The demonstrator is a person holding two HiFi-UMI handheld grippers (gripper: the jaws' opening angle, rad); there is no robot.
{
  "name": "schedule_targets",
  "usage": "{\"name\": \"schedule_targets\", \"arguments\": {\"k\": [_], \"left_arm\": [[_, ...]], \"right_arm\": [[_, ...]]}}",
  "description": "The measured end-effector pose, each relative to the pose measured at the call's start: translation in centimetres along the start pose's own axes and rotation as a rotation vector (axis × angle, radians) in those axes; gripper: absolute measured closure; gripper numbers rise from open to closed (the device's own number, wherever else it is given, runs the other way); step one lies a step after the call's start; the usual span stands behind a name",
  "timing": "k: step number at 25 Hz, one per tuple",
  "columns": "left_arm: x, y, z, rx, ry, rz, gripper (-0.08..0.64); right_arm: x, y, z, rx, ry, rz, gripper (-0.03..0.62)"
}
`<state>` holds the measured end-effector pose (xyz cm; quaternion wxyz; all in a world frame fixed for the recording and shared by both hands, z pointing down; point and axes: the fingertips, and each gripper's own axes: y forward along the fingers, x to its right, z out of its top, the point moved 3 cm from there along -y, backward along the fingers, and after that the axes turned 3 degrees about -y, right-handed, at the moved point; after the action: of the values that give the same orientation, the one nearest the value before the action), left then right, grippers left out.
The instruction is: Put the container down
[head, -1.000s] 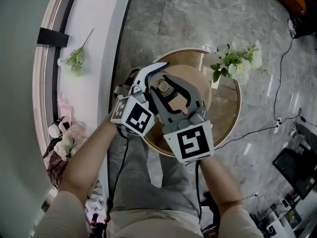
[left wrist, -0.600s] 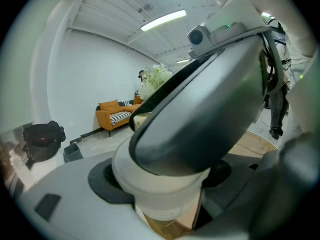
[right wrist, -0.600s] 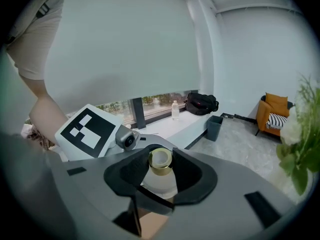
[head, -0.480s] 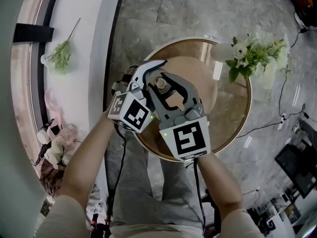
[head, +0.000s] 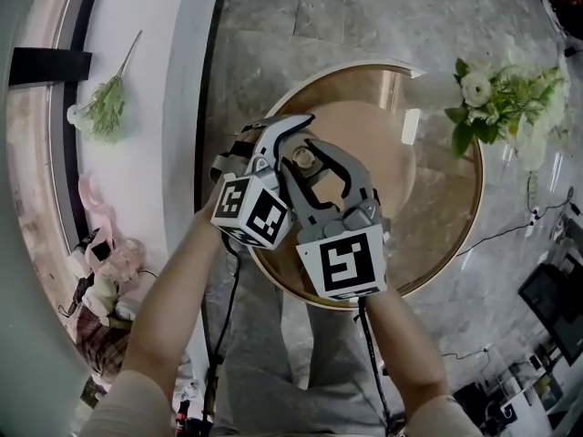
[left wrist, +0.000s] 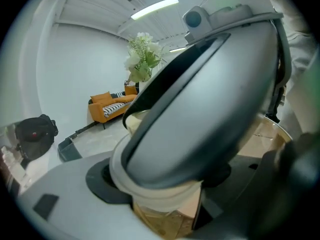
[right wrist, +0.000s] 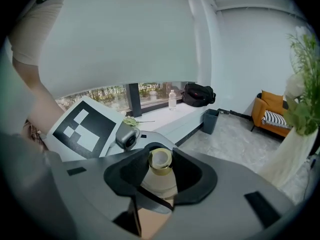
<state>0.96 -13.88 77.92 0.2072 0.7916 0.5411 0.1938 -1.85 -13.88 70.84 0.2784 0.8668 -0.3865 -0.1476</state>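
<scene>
Grey veined marble floor (head: 364, 16) surrounds a round, glossy brown table (head: 446, 217) with a pale rim. Over its near half, the right gripper (head: 305, 157) pinches the gold-collared neck of a small cream container (right wrist: 161, 163). The left gripper (left wrist: 165, 204) clamps its lower body.

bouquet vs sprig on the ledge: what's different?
The bouquet is a full bunch with white blooms; the sprig is one thin stem with a small green tuft. The bouquet stands upright by the round table; the sprig lies flat on the white ledge. Both carry green leaves.
</scene>
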Motion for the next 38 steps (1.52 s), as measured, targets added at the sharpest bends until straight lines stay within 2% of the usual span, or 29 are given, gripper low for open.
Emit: {"name": "schedule_targets", "arguments": {"k": [14,22,26,29,32,34,38], "left_arm": [[1.3,1.9,-3.2,-0.082,0.010,-0.056,0.210],[1.0,2.0,-3.7,-0.102,0.004,-0.037,0.210],[0.8,2.0,-3.7,-0.099,-0.012,-0.015,0.210],[0.9,1.9,-3.5,-0.084,-0.053,-0.015,0.210],[0.9,1.4,-3.1,-0.073,-0.117,-0.042,0.209],[1.0,1.1,-3.0,-0.090,-0.130,-0.044,0.205],[1.0,0.1,-2.7,-0.111,-0.159,-0.040,0.199]], "right_arm": [[-0.5,1.7,-3.3,-0.051,0.016,-0.006,0.451],[-0.3,1.9,-3.4,0.014,0.032,0.003,0.451],[-0.3,2.0,-3.5,0.015,0.017,0.006,0.451],[-0.3,2.0,-3.5,0.014,0.023,0.007,0.449],[-0.2,1.9,-3.4,0.009,0.081,0.020,0.440],[0.0,1.8,-3.3,0.003,0.125,0.032,0.423],[0.3,1.1,-2.6,-0.002,0.130,0.036,0.407]]}}
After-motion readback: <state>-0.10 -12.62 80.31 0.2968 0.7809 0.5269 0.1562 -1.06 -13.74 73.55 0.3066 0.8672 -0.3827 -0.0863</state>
